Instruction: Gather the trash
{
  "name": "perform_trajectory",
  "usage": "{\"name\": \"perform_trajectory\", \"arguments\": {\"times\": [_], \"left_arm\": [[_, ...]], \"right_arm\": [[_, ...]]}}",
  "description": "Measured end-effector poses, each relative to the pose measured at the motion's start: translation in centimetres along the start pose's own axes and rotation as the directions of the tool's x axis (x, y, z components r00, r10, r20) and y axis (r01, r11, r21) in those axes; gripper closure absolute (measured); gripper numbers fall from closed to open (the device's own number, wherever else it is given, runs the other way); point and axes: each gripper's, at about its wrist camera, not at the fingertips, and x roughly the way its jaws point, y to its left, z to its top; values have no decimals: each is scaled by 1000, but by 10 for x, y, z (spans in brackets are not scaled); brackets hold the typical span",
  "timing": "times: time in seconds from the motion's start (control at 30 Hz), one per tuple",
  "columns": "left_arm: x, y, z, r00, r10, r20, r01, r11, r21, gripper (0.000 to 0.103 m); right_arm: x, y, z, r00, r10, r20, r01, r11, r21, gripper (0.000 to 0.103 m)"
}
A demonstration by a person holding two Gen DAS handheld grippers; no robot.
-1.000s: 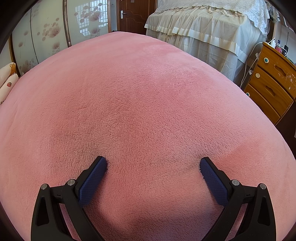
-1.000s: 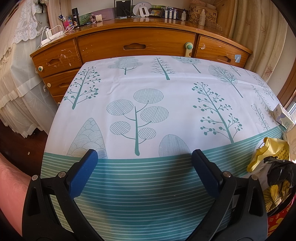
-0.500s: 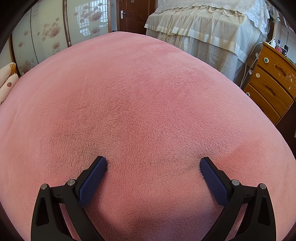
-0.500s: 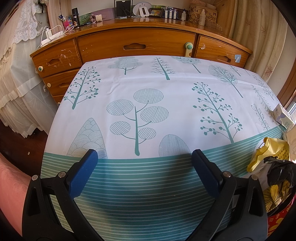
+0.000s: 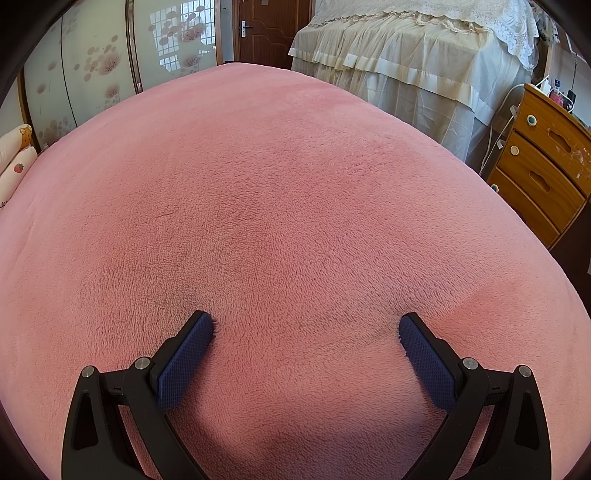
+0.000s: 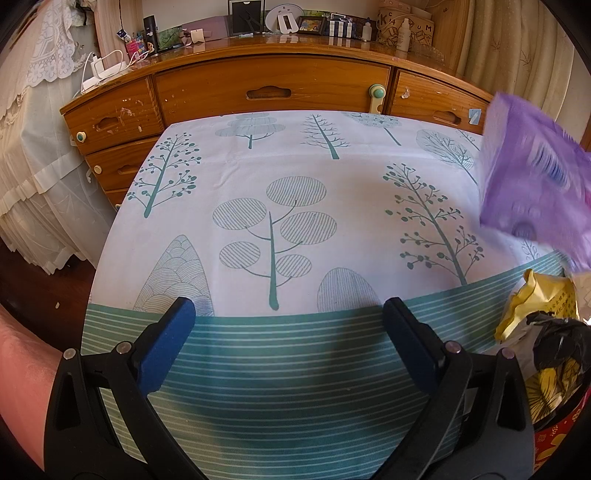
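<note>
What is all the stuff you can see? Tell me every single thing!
Purple packet: one, purple, blurred, at the right edge above the tablecloth.
Yellow wrapper: one, yellow, crumpled, right edge.
Black bag: one, black, below the yellow wrapper.
Tablecloth: one, white with teal trees and stripes, middle.
Dresser: one, brown wood, behind the tablecloth, small items on top.
Pink blanket: one, pink, fluffy, fills the left wrist view.
Lace-covered bed: one, cream, behind the blanket.
Door: one, dark brown, far back.
Left gripper: one, black with blue pads, open.
Right gripper: one, black with blue pads, open.
</note>
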Motion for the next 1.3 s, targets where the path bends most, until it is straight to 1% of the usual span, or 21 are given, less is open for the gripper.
{"name": "perform_trajectory", "arguments": {"times": [0.03, 0.5, 0.67, 1.3], "left_arm": [[1, 0, 1, 1000, 0, 0, 0, 1000, 0, 2], [1, 0, 0, 1000, 2, 0, -2, 1000, -1, 1], [1, 0, 0, 1000, 3, 0, -3, 1000, -1, 1], [1, 0, -1, 1000, 5, 0, -5, 1000, -2, 1]], "right_arm": [[4, -1, 7, 1000, 0, 0, 0, 1000, 0, 3], [2, 0, 6, 1000, 1, 0, -1, 1000, 1, 3], [12, -9, 13, 1000, 1, -1, -1, 1000, 2, 3], [11, -9, 12, 1000, 1, 0, -1, 1000, 3, 3]]}}
